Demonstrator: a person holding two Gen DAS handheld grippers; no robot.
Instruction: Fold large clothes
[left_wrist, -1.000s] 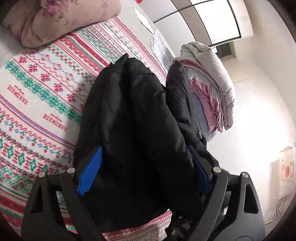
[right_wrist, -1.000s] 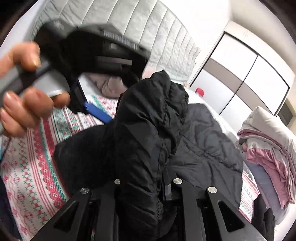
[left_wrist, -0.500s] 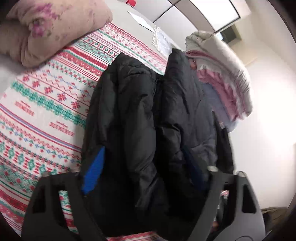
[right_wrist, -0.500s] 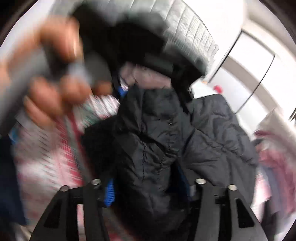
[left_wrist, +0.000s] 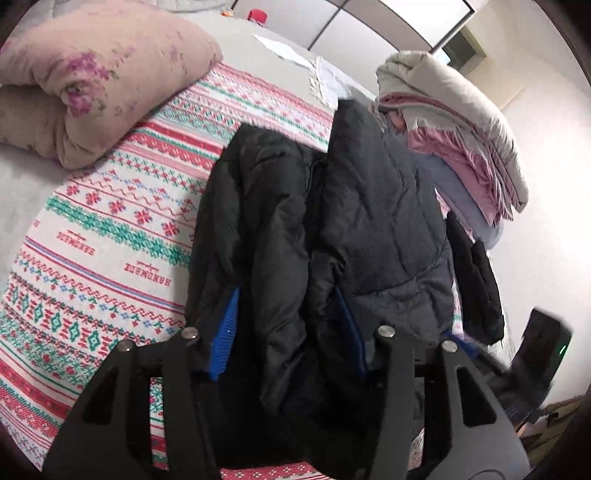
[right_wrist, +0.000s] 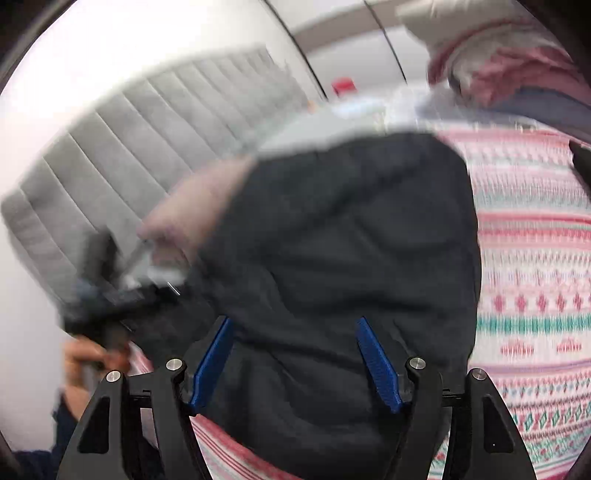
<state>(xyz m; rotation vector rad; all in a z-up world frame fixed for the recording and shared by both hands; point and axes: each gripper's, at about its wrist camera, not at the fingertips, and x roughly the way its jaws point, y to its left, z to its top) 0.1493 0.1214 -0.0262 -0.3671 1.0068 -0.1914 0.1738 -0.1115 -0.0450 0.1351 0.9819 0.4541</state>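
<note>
A black puffer jacket (left_wrist: 369, 206) lies bunched in long folds on a patterned bedspread (left_wrist: 92, 229). My left gripper (left_wrist: 286, 328) is closing its jaws on one raised fold; the fabric fills the gap and touches both blue pads. The right gripper (right_wrist: 295, 362) hangs just over the jacket (right_wrist: 351, 229) with its blue pads wide apart and nothing pinched. That view is blurred by motion. A hand (right_wrist: 85, 354) holding the left gripper shows at its left edge. The right gripper's black body (left_wrist: 546, 347) appears blurred at the left view's lower right.
A folded pink floral quilt (left_wrist: 92, 74) sits at the bed's upper left. A stack of folded bedding (left_wrist: 461, 122) stands right of the jacket, with a small black garment (left_wrist: 480, 280) below it. A grey padded headboard (right_wrist: 129, 140) runs behind.
The right gripper let go of the jacket fold, spread its jaws and swung aside with a roll. The left jaws narrowed around their fold and the left gripper tilted slightly.
</note>
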